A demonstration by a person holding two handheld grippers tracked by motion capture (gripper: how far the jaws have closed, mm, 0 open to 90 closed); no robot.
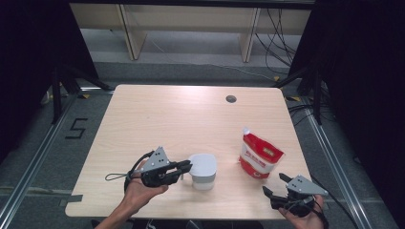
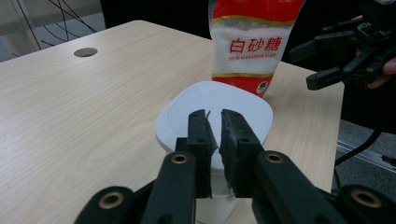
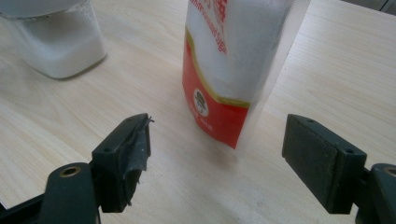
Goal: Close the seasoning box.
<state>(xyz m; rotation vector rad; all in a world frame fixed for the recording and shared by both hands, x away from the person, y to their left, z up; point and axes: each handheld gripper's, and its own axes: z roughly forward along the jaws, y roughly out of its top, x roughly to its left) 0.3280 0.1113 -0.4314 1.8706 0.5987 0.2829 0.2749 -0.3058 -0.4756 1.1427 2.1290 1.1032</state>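
We see a big wooden table (image 1: 157, 119). A red and white sugar bag (image 1: 258, 155) stands near its right edge. A white jar (image 1: 203, 171) sits beside it. Our left gripper (image 1: 185, 167) is at the jar lid, jaws narrow, holding nothing. Our right gripper (image 1: 275, 183) is wide, empty.

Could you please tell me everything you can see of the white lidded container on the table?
The white container stands upright near the table's front edge, left of the sugar bag. It has a rounded-square white lid, apparently plastic, and a translucent body that looks filled with white granules. The left claw sits at its lid, jaws slightly parted; whether they touch it is unclear.
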